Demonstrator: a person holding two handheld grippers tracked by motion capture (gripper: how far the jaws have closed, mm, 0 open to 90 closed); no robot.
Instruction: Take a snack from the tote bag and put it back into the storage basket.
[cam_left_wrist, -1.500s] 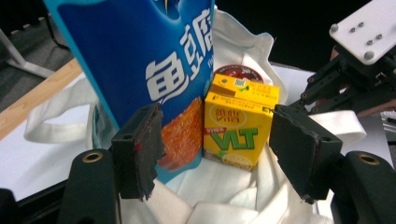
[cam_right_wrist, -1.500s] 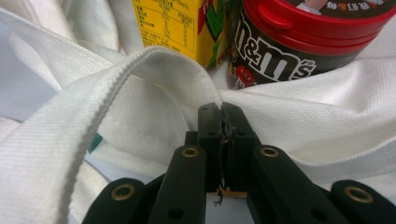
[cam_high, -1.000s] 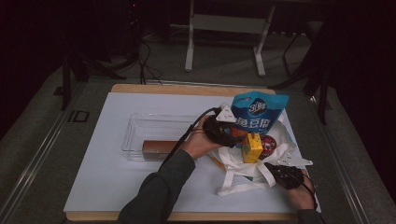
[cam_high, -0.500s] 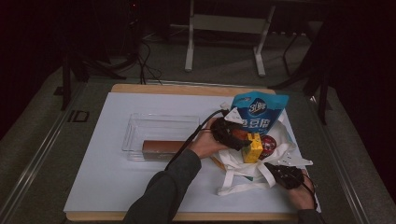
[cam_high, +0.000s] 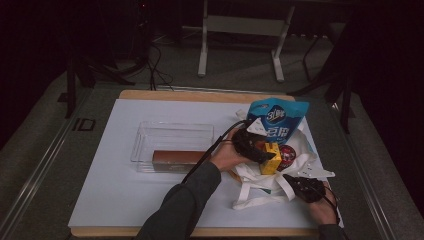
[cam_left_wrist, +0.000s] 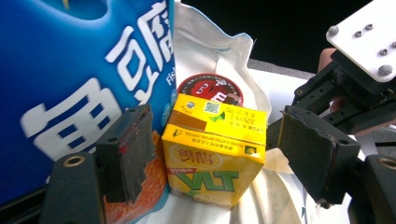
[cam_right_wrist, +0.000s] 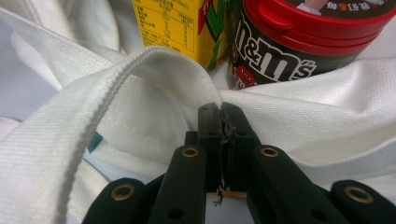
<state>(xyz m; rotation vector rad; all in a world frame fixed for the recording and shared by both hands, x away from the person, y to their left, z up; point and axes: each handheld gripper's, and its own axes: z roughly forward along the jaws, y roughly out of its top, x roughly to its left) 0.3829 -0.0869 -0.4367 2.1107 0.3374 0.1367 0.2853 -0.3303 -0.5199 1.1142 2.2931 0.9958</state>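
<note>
— Straddling a yellow drink carton (cam_left_wrist: 215, 149), the left gripper (cam_left_wrist: 219, 158) has its jaws spread wide, and they have just been opening; the carton stands between the pads, and neither pad presses on it.

— And where does the carton sit?

— It stands on the white cloth bag (cam_high: 270, 182) near the table's right edge, just beside a blue snack pouch (cam_high: 276, 120) and in front of a round tub with a red lid (cam_left_wrist: 210, 88). From the high view, the left gripper (cam_high: 260, 152) is at the carton (cam_high: 270, 156), the person's left hand (cam_high: 226, 156) behind it.

— What of the other hand?

— The right gripper (cam_right_wrist: 221, 109) has its jaws pressed together on the bag's fabric (cam_right_wrist: 289, 126), at the foot of a white strap (cam_right_wrist: 93, 107) that arches away from the pinch. In that same gripper view the carton (cam_right_wrist: 175, 25) and the tub (cam_right_wrist: 303, 37) stand side by side just beyond the jaws.

— Anything else on the table?

— A clear plastic tray (cam_high: 172, 132) lies well to the left of the bag, with a long brown box (cam_high: 177, 157) at its near side. Both rest on a white mat (cam_high: 105, 175) covering the wooden table (cam_high: 200, 94).
</note>
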